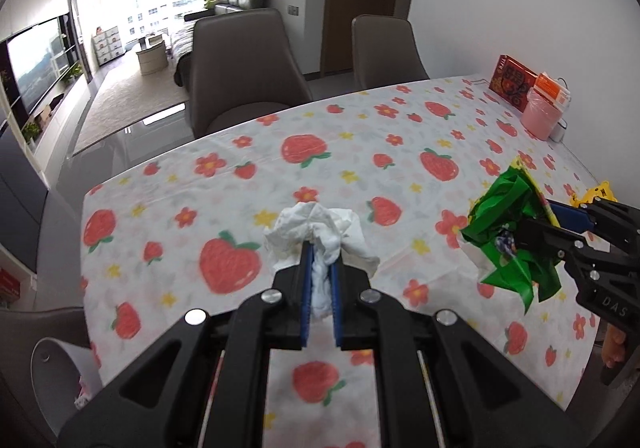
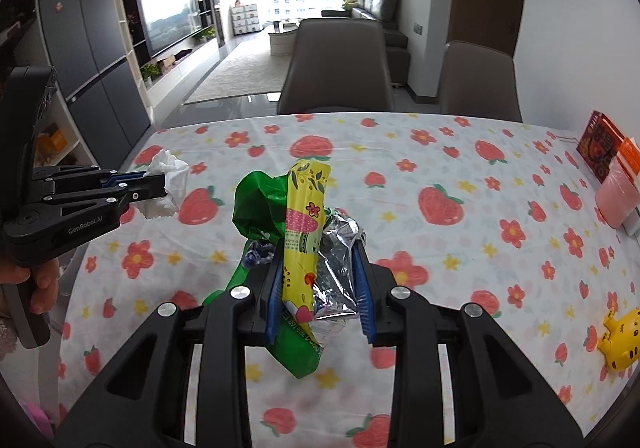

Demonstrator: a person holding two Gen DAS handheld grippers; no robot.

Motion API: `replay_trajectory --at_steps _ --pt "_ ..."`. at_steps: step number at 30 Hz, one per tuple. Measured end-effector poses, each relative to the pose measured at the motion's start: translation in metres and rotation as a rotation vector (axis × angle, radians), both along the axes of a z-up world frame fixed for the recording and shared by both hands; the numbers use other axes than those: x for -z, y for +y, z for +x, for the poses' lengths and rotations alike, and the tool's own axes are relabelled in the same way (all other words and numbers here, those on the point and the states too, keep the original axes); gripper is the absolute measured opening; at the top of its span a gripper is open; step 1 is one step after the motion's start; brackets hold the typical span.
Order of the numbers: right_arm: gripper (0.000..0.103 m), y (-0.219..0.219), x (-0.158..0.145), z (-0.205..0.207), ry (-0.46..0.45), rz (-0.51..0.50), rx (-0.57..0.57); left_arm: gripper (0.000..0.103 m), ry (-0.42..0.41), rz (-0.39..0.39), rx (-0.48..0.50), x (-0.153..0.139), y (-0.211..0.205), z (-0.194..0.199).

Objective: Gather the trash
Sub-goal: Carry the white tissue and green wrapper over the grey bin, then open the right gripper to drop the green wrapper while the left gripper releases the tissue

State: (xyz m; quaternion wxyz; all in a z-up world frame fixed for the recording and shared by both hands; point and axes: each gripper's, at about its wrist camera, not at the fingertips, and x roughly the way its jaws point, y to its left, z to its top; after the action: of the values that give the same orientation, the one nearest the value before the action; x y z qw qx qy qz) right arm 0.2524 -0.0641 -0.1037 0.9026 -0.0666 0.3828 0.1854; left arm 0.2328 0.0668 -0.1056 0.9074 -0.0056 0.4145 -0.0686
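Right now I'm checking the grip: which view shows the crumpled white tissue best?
The left wrist view: the crumpled white tissue sits centred, pinched in the left gripper. The right wrist view shows it small, side-on.

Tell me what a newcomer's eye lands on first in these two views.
First, the strawberry-print tablecloth covering the whole table. Above it, the left gripper is clamped on a crumpled white tissue, and the right gripper pinches a bundle of green, yellow and foil wrappers. A yellow tiger toy sits at the table's right edge.
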Motion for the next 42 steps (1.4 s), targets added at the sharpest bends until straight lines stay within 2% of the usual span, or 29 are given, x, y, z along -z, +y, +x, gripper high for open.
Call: replay_trajectory --at_steps 8,16,24,30,36,39,42 --pt "0.029 0.125 -0.008 -0.042 0.002 0.032 -0.234 0.009 -0.004 0.012 -0.218 -0.009 0.110 -0.088" --pt "0.029 0.261 -0.010 -0.085 0.018 0.057 -0.489 0.009 0.007 0.024 -0.479 -0.010 0.218 -0.188" --pt "0.029 0.390 -0.011 -0.114 0.027 0.050 -0.685 0.009 0.021 0.027 -0.691 -0.010 0.290 -0.272" --pt "0.030 0.454 -0.005 -0.114 0.046 0.025 -0.713 0.009 0.005 0.027 -0.761 -0.018 0.312 -0.297" --pt "0.030 0.483 -0.007 -0.114 0.049 0.003 -0.702 0.009 -0.011 0.023 -0.769 -0.023 0.324 -0.309" --pt "0.035 0.489 -0.012 -0.113 0.041 -0.001 -0.692 0.009 -0.015 0.022 -0.761 -0.024 0.326 -0.309" --pt "0.046 0.492 -0.011 -0.110 0.048 -0.011 -0.677 0.009 -0.018 0.019 -0.751 -0.022 0.327 -0.309"
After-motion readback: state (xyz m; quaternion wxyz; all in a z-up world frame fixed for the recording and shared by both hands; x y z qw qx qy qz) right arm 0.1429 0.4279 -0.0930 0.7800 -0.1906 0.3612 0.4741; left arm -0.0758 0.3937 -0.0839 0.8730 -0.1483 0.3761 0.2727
